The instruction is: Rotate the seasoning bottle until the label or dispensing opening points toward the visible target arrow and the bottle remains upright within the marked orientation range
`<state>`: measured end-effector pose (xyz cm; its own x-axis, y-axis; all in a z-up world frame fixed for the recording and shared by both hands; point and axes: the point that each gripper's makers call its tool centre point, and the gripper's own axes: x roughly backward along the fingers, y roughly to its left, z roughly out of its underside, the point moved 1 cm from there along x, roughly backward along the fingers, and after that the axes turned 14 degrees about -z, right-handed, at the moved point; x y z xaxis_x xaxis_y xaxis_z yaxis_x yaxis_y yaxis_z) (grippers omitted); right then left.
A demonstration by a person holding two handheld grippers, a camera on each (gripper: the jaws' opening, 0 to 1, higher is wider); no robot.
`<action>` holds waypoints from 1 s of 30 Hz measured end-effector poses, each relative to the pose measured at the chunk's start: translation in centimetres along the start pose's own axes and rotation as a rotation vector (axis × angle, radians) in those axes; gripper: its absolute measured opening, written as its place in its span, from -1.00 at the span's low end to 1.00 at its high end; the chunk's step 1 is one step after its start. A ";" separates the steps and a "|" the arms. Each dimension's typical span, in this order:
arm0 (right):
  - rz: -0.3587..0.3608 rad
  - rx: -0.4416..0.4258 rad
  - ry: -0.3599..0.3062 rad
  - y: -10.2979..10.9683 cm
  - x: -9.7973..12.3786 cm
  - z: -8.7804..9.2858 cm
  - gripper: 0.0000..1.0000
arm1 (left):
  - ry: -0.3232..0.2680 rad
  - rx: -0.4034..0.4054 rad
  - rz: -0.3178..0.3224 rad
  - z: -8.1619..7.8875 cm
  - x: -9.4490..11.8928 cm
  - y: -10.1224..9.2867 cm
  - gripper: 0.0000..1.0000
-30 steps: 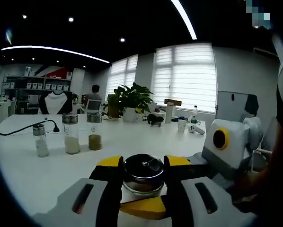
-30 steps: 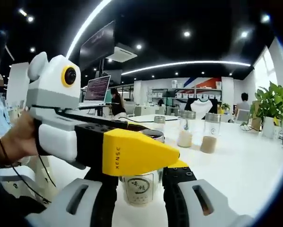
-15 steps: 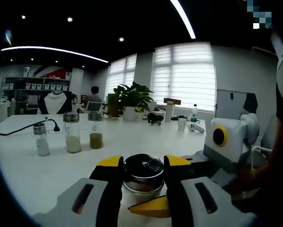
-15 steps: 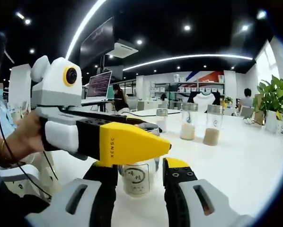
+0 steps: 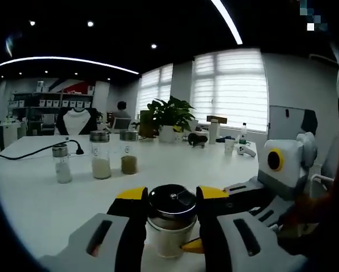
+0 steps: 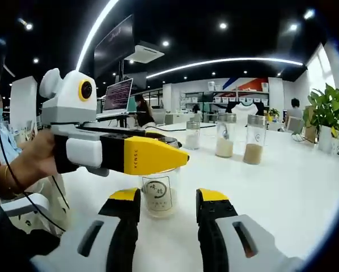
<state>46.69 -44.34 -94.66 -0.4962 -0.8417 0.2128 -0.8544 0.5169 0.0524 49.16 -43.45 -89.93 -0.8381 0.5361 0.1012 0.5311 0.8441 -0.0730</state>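
The seasoning bottle (image 5: 170,218) is clear glass with a shiny metal cap and stands upright on the white table (image 5: 39,204). My left gripper (image 5: 171,196) is shut on its cap, with a yellow-tipped jaw on each side. In the right gripper view the bottle (image 6: 157,194) turns a pale label toward the camera. It stands just beyond my right gripper (image 6: 168,197), which is open and not touching it. The left gripper's yellow finger (image 6: 149,156) reaches in from the left over the bottle's top. One yellow fingertip (image 5: 191,246) of the right gripper shows low beside the bottle.
Three more seasoning jars (image 5: 101,162) stand in a row at the far left of the table, seen also as jars (image 6: 224,136) in the right gripper view. A black cable (image 5: 39,150) lies behind them. A potted plant (image 5: 169,113) and small items sit farther back. A person's hand (image 6: 36,161) holds the left gripper.
My right gripper has drawn back from the bottle, which stood between its jaws and now stands beyond its tips. The left gripper keeps its hold on the cap.
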 end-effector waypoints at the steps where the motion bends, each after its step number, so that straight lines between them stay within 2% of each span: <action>1: 0.001 0.001 0.000 0.0 0.0 0.0 -0.25 | -0.005 -0.001 -0.011 -0.1 0.0 0.3 -0.29; 6: 0.010 0.002 0.009 -0.3 0.0 0.2 -0.28 | -0.013 -0.011 -0.037 -0.3 0.1 1.1 -0.29; 20: 0.035 -0.007 0.009 -1.1 0.5 0.2 -0.30 | 0.005 -0.026 -0.054 0.5 0.2 2.4 -0.29; 30: 0.042 0.003 0.007 -1.3 0.5 -0.1 -0.31 | 0.017 -0.043 -0.006 0.7 0.1 2.0 -0.29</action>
<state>47.56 -45.46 -94.49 -0.5306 -0.8182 0.2212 -0.8333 0.5513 0.0401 50.05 -41.69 -90.78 -0.8390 0.5311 0.1182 0.5317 0.8464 -0.0294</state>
